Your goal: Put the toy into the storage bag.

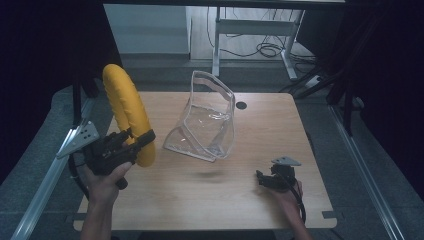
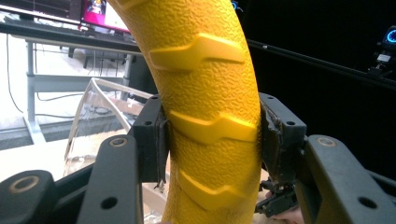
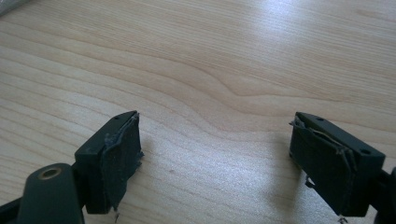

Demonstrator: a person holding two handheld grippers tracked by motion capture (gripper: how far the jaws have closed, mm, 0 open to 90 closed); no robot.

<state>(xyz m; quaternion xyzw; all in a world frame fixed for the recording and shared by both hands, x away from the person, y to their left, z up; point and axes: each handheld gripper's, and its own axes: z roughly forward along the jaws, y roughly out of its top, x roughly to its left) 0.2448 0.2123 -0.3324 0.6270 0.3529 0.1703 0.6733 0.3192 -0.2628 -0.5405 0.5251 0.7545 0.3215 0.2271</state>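
Note:
A large yellow banana-shaped toy (image 1: 127, 110) with a pebbled skin is held off the table at the left, curving up and back. My left gripper (image 1: 137, 140) is shut on its lower part; in the left gripper view the pads press both sides of the yellow banana toy (image 2: 212, 93). A clear plastic bag (image 1: 207, 122) stands open in the middle of the wooden table (image 1: 260, 200); it also shows as the clear plastic bag (image 2: 93, 126) behind the left jaw. My right gripper (image 1: 260, 178) rests low at the front right, open, with bare wood between its fingers (image 3: 116, 158).
A round cable hole (image 1: 241, 105) sits in the table's far side. Metal rails run along both table sides. Desk legs and cables lie on the floor beyond. The other hand's gripper (image 2: 275, 203) peeks in low in the left gripper view.

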